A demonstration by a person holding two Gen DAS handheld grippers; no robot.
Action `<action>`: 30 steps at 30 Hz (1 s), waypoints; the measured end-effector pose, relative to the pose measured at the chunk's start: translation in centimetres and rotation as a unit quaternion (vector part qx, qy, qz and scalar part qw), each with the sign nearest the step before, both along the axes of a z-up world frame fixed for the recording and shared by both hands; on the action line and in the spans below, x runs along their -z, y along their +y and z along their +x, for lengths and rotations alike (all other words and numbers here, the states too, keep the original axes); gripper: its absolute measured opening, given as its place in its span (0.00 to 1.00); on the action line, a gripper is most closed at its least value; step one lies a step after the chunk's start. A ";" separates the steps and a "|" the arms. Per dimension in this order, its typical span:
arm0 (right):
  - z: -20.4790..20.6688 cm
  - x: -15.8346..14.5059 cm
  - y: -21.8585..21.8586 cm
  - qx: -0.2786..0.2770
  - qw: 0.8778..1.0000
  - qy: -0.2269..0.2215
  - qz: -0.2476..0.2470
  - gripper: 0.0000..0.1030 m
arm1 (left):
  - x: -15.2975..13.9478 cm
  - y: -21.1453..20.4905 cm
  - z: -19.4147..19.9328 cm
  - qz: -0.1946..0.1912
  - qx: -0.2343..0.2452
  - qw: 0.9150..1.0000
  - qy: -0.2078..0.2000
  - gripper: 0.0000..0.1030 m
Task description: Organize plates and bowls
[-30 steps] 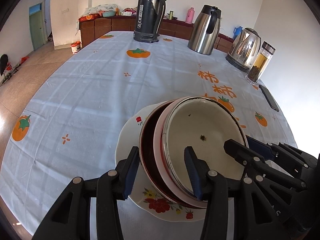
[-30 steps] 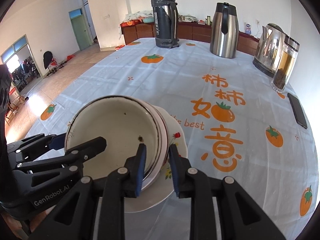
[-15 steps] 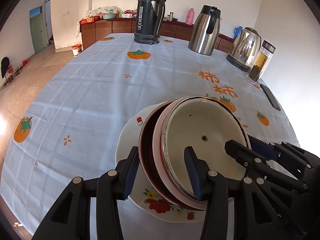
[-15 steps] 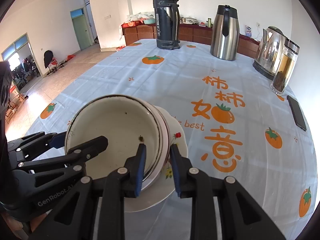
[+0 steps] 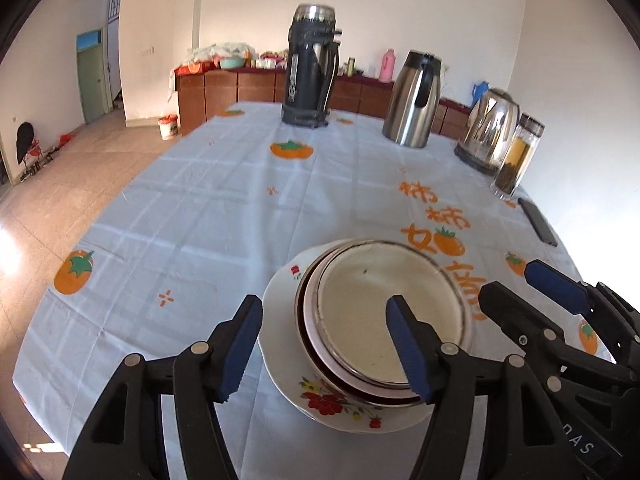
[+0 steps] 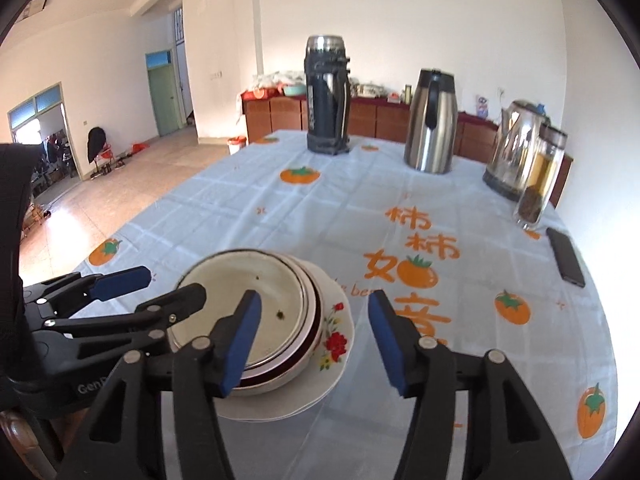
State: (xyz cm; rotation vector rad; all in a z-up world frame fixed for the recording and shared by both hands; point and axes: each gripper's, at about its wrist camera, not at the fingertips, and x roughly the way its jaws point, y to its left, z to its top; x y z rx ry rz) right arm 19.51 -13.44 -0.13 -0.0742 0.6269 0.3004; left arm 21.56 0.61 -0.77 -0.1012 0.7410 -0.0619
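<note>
Bowls [image 5: 384, 320] sit nested on a floral plate [image 5: 332, 404] on the desk [image 5: 200, 216]. Left wrist view: left gripper [image 5: 324, 346] fingers opening, spread astride the stack's near rim, not pressing. Right wrist view: right gripper [image 6: 314, 344] fingers likewise opening, clear of the stack's right rim.

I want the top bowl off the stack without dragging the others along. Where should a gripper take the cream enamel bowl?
Probably by the cream enamel bowl's thin raised rim, one pad inside and one outside, coming from above on the near side. It sits nested in the pink bowl, so its wall is hidden and only the rim stands proud.
</note>
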 end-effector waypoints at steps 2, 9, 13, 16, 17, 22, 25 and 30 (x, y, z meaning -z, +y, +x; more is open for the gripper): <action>-1.0 -0.9 -0.3 0.008 1.000 -0.021 0.000 0.62 | -1.1 -0.2 -1.1 -0.001 -0.001 1.000 -0.025 0.65; -4.8 -3.9 -1.1 0.026 0.994 -0.107 -0.005 0.68 | -4.2 -1.0 -4.0 0.016 -0.005 0.996 -0.092 0.66; -6.2 -4.9 -1.4 0.027 0.990 -0.136 -0.003 0.71 | -5.2 -1.3 -5.3 0.020 -0.009 0.993 -0.119 0.68; -6.7 -5.4 -1.7 0.028 0.989 -0.143 -0.001 0.72 | -5.5 -1.4 -5.8 0.021 -0.012 0.992 -0.126 0.71; -6.9 -5.5 -1.7 0.029 0.989 -0.147 0.000 0.72 | -5.6 -1.4 -5.9 0.020 -0.012 0.991 -0.128 0.71; -8.1 -5.9 -2.1 0.032 0.987 -0.160 0.006 0.73 | -6.0 -2.0 -6.8 0.036 -0.012 0.989 -0.145 0.71; -8.7 -6.2 -2.4 0.034 0.985 -0.166 0.008 0.74 | -6.2 -2.3 -7.2 0.037 -0.012 0.988 -0.151 0.71; -9.2 -6.5 -2.6 0.036 0.985 -0.171 0.003 0.75 | -6.4 -2.3 -7.7 0.033 -0.010 0.988 -0.153 0.72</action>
